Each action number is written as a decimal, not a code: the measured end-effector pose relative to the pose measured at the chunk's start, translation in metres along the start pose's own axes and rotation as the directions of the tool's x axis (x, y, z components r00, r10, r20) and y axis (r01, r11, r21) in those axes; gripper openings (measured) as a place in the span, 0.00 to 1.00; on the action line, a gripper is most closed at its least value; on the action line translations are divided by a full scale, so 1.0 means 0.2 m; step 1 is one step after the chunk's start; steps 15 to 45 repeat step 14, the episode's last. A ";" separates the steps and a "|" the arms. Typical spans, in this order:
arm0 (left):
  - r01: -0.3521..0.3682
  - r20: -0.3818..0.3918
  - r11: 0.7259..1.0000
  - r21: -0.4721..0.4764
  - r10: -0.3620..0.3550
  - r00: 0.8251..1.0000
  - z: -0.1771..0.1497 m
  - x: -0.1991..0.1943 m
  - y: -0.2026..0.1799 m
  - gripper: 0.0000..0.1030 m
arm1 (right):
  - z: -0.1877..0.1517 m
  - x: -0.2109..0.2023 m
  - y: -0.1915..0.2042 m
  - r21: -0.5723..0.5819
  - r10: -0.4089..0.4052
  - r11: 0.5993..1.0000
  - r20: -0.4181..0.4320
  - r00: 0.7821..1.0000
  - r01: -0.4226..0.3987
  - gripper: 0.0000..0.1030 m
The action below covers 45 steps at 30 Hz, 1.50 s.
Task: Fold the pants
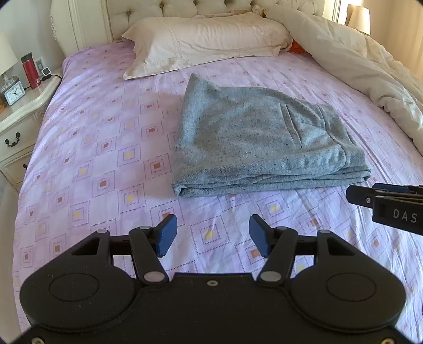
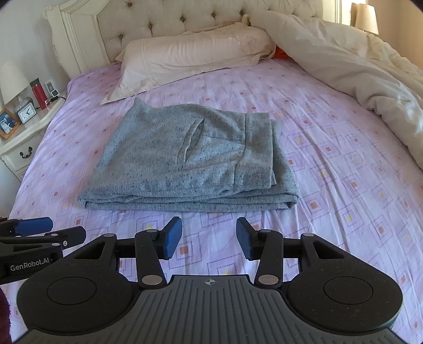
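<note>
The grey speckled pants point(image 1: 261, 143) lie folded into a compact stack on the pink patterned bed sheet point(image 1: 105, 164), pocket side up. They also show in the right wrist view point(image 2: 190, 161). My left gripper point(image 1: 212, 235) is open and empty, above the sheet just in front of the fold's near edge. My right gripper point(image 2: 209, 238) is open and empty, also short of the near edge. Each gripper shows from the side in the other's view: the right one point(image 1: 351, 194) and the left one point(image 2: 63, 231).
A cream pillow point(image 1: 206, 42) lies beyond the pants at the tufted headboard point(image 2: 185, 18). A bunched cream duvet point(image 1: 357, 66) covers the right side. A nightstand point(image 1: 23, 111) on the left holds a clock, a red bottle and a lamp.
</note>
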State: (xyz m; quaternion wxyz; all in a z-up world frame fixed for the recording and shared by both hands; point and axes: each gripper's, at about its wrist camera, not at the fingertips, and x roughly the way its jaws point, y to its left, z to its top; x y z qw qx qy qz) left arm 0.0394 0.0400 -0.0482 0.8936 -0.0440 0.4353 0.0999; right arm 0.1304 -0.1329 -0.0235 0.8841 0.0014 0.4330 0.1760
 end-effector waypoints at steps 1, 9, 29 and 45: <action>0.000 0.000 1.000 -0.001 0.000 1.000 0.00 0.00 0.00 0.63 | 0.00 0.00 0.00 0.000 0.001 1.000 -0.001 1.000 -0.001 0.42; 0.004 -0.005 1.000 0.000 -0.004 1.000 0.00 0.01 0.00 0.62 | 0.00 0.01 0.00 0.003 0.001 1.000 -0.001 1.000 -0.001 0.42; -0.010 0.014 1.000 0.008 0.010 1.000 -0.01 0.01 -0.01 0.62 | 0.00 0.01 0.00 0.002 0.001 1.000 -0.006 1.000 -0.001 0.42; -0.010 0.014 1.000 0.008 0.010 1.000 -0.01 0.01 -0.01 0.62 | 0.00 0.01 0.00 0.002 0.001 1.000 -0.006 1.000 -0.001 0.42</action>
